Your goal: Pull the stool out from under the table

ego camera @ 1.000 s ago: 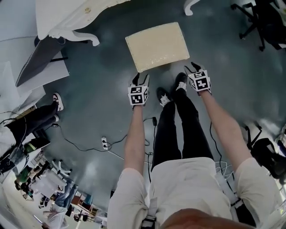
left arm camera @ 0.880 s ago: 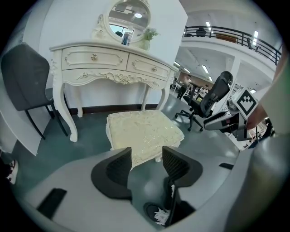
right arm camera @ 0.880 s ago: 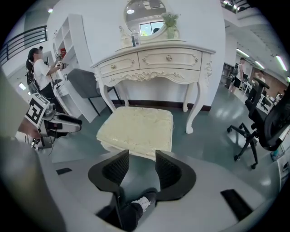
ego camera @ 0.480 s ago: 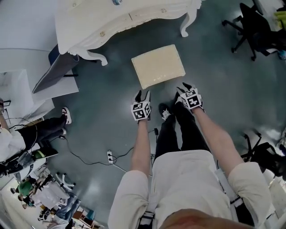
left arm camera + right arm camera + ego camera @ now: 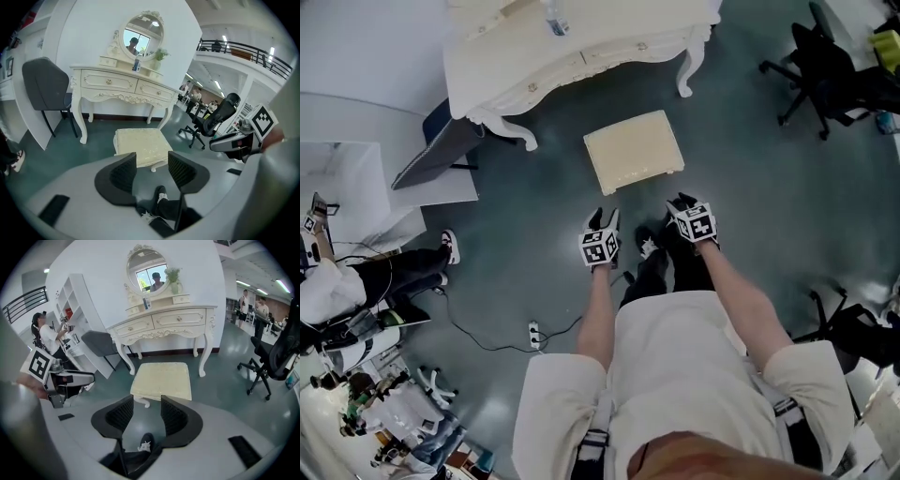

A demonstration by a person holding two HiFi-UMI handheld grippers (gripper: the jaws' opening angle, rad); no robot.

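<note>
Your left gripper and right gripper hung released, jaws apart on nothing. Ahead of and below both stood the stool, clear of the table beyond. It looked light, rigid-framed and soft-topped; its seat edges seemed the best hold.

Bare floor between stool and table; office chair well aside.

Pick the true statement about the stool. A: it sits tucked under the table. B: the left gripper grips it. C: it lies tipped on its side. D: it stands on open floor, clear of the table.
D: the stool stands upright on the floor, apart from the table and its front edge.
</note>
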